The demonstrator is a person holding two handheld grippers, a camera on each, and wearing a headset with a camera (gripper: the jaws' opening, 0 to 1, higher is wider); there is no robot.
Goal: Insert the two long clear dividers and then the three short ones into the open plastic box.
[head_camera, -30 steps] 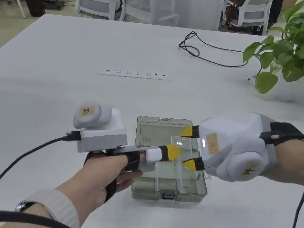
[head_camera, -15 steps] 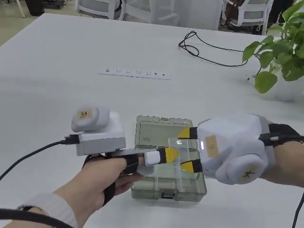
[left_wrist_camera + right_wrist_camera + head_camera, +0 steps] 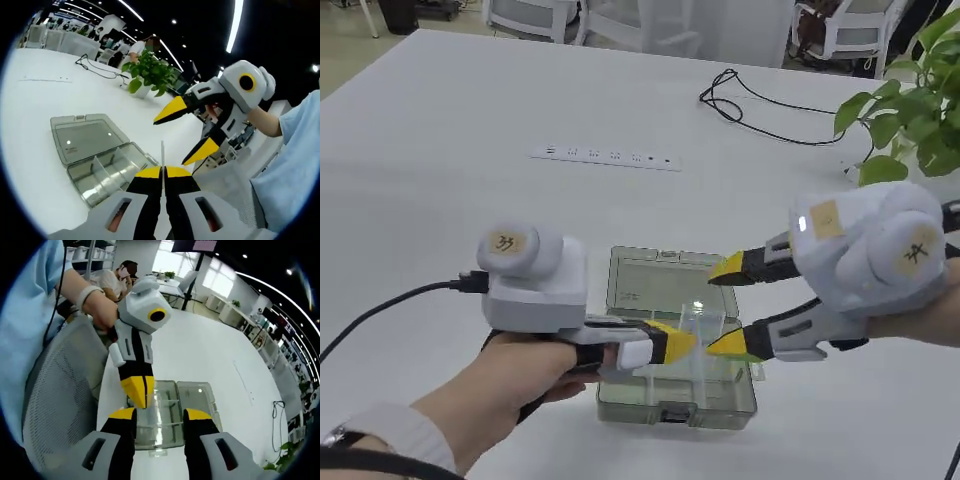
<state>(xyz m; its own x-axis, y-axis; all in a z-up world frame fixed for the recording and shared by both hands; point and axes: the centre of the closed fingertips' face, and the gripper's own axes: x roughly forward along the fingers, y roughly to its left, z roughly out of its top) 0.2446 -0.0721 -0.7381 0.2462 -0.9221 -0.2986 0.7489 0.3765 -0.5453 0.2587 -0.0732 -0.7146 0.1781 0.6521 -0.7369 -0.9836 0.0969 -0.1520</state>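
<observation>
Though faint overhead, divider (image 3: 162, 152) seemingly edge-on in left gripper (image 3: 162, 171).

White desk (image 3: 430, 140), broad and mostly bare. Out in the middle lies a white power strip (image 3: 605, 157), flat, long side running across. Beyond it to the right, a black cable (image 3: 760, 108) loops and snakes along near the far edge. Over at the right edge stands a leafy potted plant (image 3: 910, 110). On the near side, the open plastic box (image 3: 630, 398) sits flat on the desk, lid laid back toward the power strip, well apart from it. A dark lead (image 3: 380, 318) trails over the near left.
</observation>
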